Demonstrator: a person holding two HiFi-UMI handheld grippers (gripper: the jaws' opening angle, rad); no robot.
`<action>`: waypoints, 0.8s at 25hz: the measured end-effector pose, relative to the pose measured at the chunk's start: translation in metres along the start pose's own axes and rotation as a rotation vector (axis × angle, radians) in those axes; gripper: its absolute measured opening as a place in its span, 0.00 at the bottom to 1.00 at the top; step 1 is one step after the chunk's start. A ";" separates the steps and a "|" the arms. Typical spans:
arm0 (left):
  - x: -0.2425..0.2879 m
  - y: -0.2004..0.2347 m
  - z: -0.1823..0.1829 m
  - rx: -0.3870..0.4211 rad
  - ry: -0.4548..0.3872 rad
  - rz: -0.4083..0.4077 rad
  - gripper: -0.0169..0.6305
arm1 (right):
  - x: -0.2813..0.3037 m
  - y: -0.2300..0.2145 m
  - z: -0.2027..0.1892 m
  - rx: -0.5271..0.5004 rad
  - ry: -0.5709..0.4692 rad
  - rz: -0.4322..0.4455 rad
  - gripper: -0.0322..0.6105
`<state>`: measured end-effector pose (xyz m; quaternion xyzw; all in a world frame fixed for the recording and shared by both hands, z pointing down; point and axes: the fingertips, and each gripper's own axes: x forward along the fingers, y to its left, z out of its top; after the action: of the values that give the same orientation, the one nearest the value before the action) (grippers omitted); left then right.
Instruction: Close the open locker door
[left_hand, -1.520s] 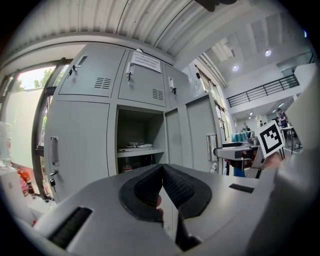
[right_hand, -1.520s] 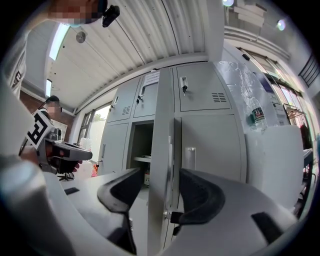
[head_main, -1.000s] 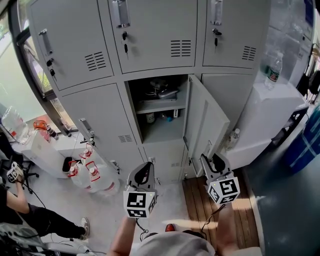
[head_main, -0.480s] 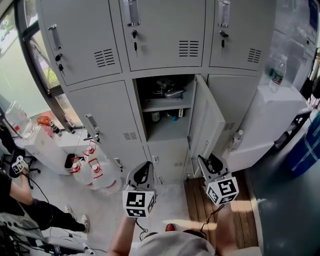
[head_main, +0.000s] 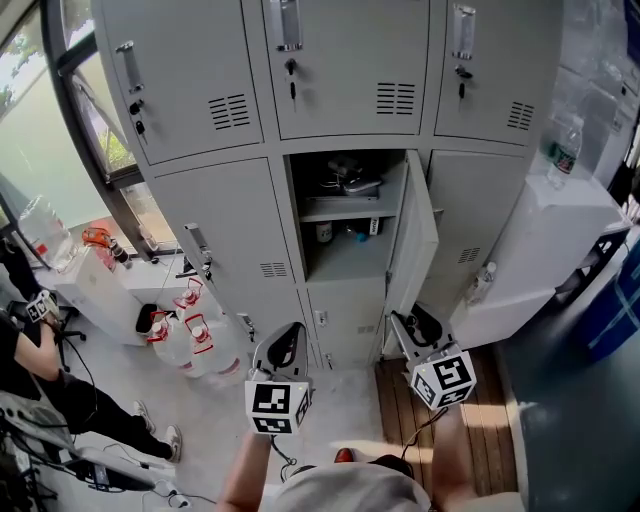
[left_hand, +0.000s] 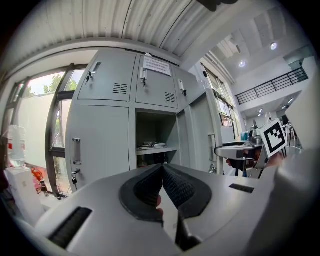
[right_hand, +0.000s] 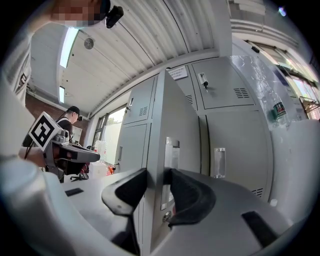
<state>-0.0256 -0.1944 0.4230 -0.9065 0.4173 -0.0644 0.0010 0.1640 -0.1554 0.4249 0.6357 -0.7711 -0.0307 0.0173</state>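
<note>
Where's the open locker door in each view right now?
Head view: open locker door, centre-right, seen edge-on.
Left gripper view: open locker door, just right of the open compartment.
Right gripper view: open locker door, dead centre, edge toward camera.
Shared landmark: top-right locker door, in all three.

Place: workplace locker corner in an industrial-style hall.
Lockers: grey metal locker bank (head_main: 340, 70), keyed doors with vents.
Ceiling: corrugated metal ceiling (left_hand: 140, 25), strip light (right_hand: 66, 47).
Beyond: mezzanine railing (left_hand: 282, 82); tall window (head_main: 30, 150).
</note>
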 end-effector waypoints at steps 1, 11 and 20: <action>-0.001 0.003 0.000 -0.001 0.000 0.005 0.06 | 0.002 0.002 0.000 0.000 -0.001 0.004 0.29; -0.012 0.026 -0.003 -0.008 -0.003 0.047 0.06 | 0.021 0.025 0.002 -0.003 -0.003 0.049 0.29; -0.019 0.040 -0.007 -0.014 0.002 0.088 0.06 | 0.038 0.040 0.002 -0.020 0.008 0.103 0.29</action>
<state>-0.0688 -0.2056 0.4252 -0.8872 0.4572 -0.0621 -0.0027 0.1176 -0.1847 0.4257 0.5950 -0.8025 -0.0349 0.0281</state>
